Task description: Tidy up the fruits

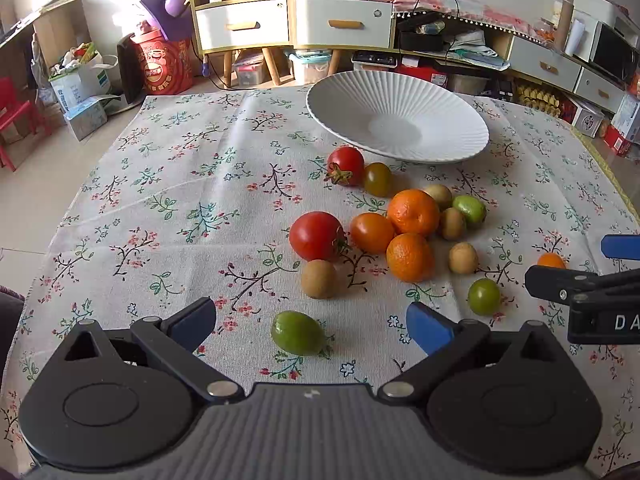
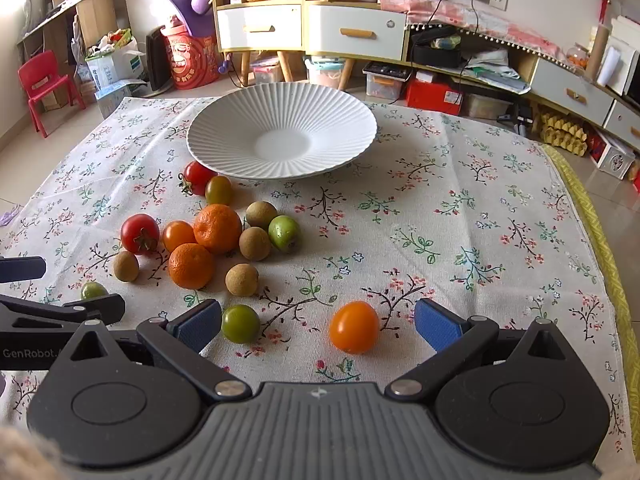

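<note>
A white ribbed plate stands empty at the far side of the floral cloth. In front of it lie several fruits: red tomatoes, oranges, brown kiwis and green fruits. My left gripper is open, with a green fruit lying between its fingers. My right gripper is open, with an orange tomato and a green tomato on the cloth between its fingers. Neither fruit is gripped.
The right gripper shows at the right edge of the left wrist view; the left gripper shows at the left edge of the right wrist view. Shelves, drawers and boxes stand beyond the table. The cloth's right half bears no objects.
</note>
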`<state>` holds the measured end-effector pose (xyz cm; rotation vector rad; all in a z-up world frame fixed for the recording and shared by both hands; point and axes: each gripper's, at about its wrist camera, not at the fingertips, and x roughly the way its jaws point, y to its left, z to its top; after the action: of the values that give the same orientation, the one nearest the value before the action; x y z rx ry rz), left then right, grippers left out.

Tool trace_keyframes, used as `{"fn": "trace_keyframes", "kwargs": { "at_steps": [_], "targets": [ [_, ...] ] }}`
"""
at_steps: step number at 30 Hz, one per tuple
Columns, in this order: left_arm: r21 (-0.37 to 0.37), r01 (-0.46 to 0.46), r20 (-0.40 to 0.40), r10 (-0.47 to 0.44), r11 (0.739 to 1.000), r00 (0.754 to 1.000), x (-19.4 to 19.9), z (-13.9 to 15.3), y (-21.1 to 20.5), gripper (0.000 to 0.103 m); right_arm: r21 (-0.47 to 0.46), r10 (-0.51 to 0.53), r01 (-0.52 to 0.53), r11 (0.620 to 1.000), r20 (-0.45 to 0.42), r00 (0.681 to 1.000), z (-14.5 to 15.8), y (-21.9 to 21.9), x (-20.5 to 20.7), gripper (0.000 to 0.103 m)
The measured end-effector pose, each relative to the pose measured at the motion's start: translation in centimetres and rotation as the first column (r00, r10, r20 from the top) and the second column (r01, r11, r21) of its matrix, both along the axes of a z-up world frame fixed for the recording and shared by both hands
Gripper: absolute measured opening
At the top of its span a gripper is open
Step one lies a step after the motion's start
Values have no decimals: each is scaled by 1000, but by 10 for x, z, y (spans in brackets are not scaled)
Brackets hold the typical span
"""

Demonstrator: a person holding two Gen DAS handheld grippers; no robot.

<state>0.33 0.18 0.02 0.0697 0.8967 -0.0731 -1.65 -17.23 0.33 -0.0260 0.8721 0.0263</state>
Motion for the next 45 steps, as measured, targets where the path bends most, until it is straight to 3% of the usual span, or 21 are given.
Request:
{"fn": "trace_keyframes", "kwargs": {
  "at_steps": [45],
  "targets": [
    [-17,-1,15,1,1000,1000,1,5,1,98,-17,15,-15,1000,5,1000,2,5,-2,103]
  ]
}}
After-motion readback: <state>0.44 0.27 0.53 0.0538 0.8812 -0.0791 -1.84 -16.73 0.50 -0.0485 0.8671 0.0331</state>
